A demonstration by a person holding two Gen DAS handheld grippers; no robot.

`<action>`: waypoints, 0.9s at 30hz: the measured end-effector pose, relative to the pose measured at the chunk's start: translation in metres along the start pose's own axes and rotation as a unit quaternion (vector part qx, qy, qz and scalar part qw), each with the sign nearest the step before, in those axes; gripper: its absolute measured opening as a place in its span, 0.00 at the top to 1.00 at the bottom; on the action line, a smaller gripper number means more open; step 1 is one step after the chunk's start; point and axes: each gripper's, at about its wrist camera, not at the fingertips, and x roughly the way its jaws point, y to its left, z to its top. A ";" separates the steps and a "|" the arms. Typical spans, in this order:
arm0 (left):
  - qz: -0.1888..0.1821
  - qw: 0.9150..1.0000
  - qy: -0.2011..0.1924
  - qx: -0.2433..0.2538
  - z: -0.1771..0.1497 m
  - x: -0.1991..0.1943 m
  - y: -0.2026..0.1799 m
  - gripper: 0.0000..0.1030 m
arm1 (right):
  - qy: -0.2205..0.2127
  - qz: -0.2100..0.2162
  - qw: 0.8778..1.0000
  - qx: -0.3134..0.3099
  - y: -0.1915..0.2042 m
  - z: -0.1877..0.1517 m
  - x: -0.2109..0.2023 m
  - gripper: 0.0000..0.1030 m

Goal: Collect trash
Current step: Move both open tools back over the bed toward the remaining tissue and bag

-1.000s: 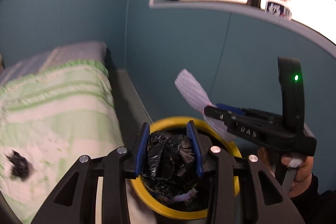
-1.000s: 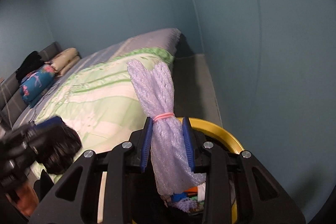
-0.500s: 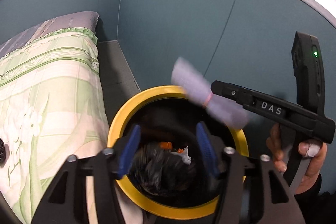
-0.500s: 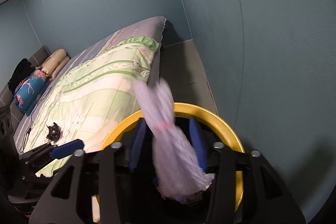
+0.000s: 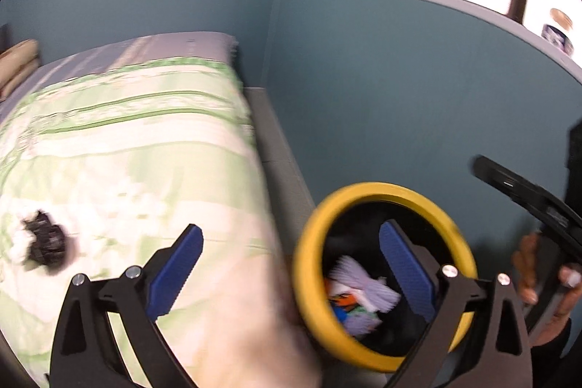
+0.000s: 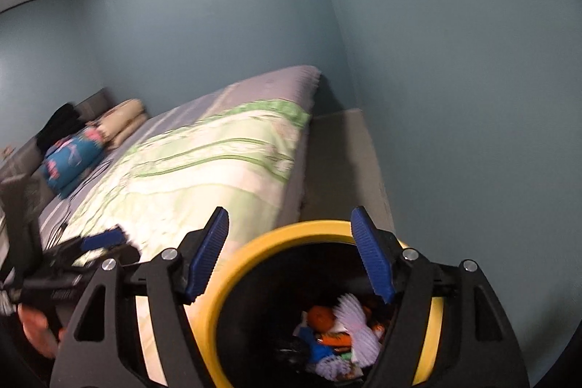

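Observation:
A yellow-rimmed trash bin (image 5: 385, 188) stands on the floor between the bed and the wall; it also shows in the right wrist view (image 6: 305, 228). Inside lie a purple foam net bundle (image 5: 367, 286) (image 6: 358, 326), a black crumpled bag (image 6: 291, 355) and coloured scraps. My left gripper (image 5: 291, 264) is open and empty, above the bed edge and the bin rim. My right gripper (image 6: 291, 253) is open and empty above the bin. A black crumpled piece of trash (image 5: 45, 240) lies on the green bedspread (image 5: 127, 151) at the left.
The bed (image 6: 203, 151) fills the left side, with pillows and folded cloth (image 6: 72, 148) at its head. A teal wall (image 6: 454, 97) runs along the right. A window sill holds a jar (image 5: 558, 31). A narrow grey floor strip (image 6: 342, 162) runs between bed and wall.
Both grippers opened. The black bag fell from my left gripper and the purple foam bundle fell from my right gripper into the bin. My left gripper swung left toward the bed.

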 end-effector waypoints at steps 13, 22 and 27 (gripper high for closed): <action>0.147 0.983 -0.022 -0.105 -0.025 -0.045 0.182 0.09 | 0.061 0.110 0.985 -0.114 0.139 0.004 0.071 0.35; 0.225 0.961 -0.008 -0.162 -0.050 -0.070 0.282 0.09 | 0.112 0.161 0.966 -0.170 0.229 -0.020 0.129 0.35; 0.247 0.953 0.010 -0.176 -0.058 -0.062 0.318 0.09 | 0.146 0.177 0.951 -0.205 0.268 -0.039 0.163 0.35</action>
